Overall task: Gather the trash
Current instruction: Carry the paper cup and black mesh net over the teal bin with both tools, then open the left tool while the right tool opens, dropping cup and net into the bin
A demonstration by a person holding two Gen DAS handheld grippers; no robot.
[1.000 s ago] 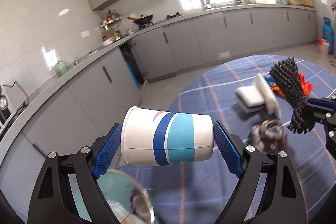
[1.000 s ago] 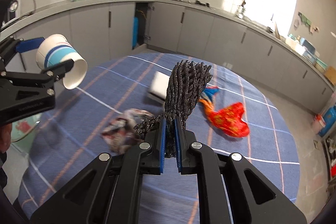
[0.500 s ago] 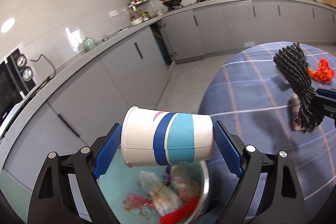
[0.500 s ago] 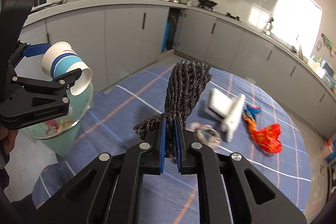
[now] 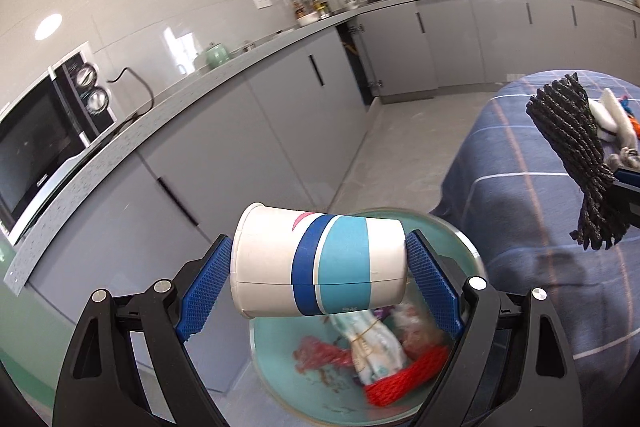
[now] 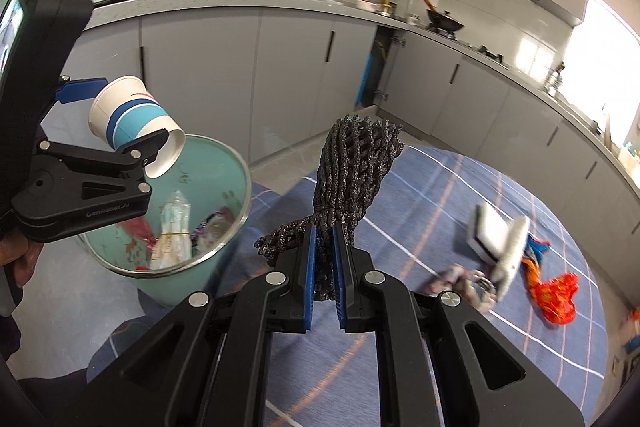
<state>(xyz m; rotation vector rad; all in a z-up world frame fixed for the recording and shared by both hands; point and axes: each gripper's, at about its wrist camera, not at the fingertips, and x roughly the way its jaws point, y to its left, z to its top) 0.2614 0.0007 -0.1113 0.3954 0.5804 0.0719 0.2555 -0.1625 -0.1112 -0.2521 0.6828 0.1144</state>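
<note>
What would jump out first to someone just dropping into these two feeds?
The paper cup, white with blue bands, held sideways across the left gripper right above the teal trash bin, which already holds scraps. Next, the bundle of black cord standing upright, pinched in the right gripper over the blue checked tablecloth. Farther back on the cloth lie a white sponge and a red-orange wrapper.
</note>
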